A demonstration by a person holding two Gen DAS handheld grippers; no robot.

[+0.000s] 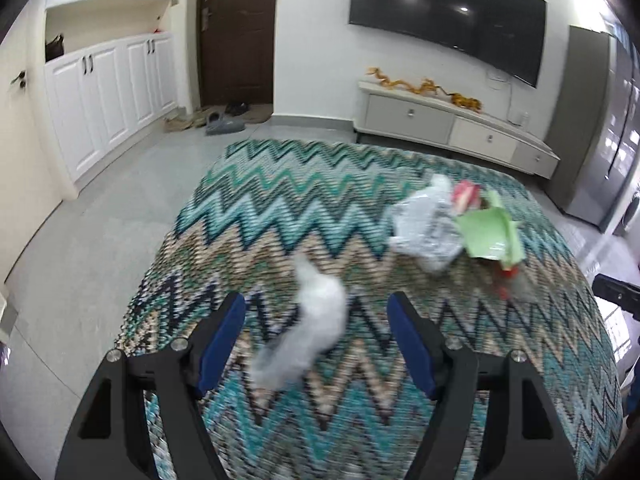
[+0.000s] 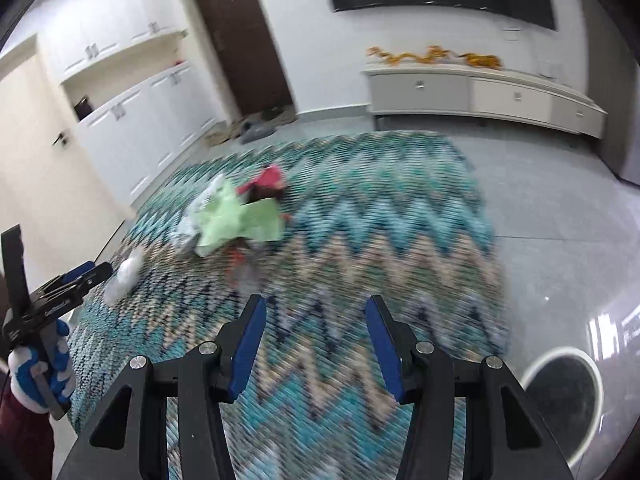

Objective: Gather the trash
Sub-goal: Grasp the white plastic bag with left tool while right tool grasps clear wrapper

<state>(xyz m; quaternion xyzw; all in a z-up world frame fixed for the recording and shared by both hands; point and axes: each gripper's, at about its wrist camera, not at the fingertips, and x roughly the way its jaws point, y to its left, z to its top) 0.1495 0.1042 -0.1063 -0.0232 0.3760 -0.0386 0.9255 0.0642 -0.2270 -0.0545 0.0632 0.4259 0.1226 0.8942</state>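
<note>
Our left gripper (image 1: 316, 312) gapes wide and empty over a white crumpled wad (image 1: 308, 332) on the zigzag cloth (image 1: 248, 216), our right gripper (image 2: 316, 316) equally wide, empty, near a dark-mouthed bin (image 2: 560, 396), the wrapper pile (image 1: 452, 224) beyond.

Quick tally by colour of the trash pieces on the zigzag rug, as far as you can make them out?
White: 1, the crumpled white tissue between the open fingers of the left gripper.
Clear/silvery: 1, the clear plastic bag.
Green: 1, the green wrapper.
Red/pink: at least 2, one pink piece and one red scrap; blur hides more.
Total: about 5.
</note>
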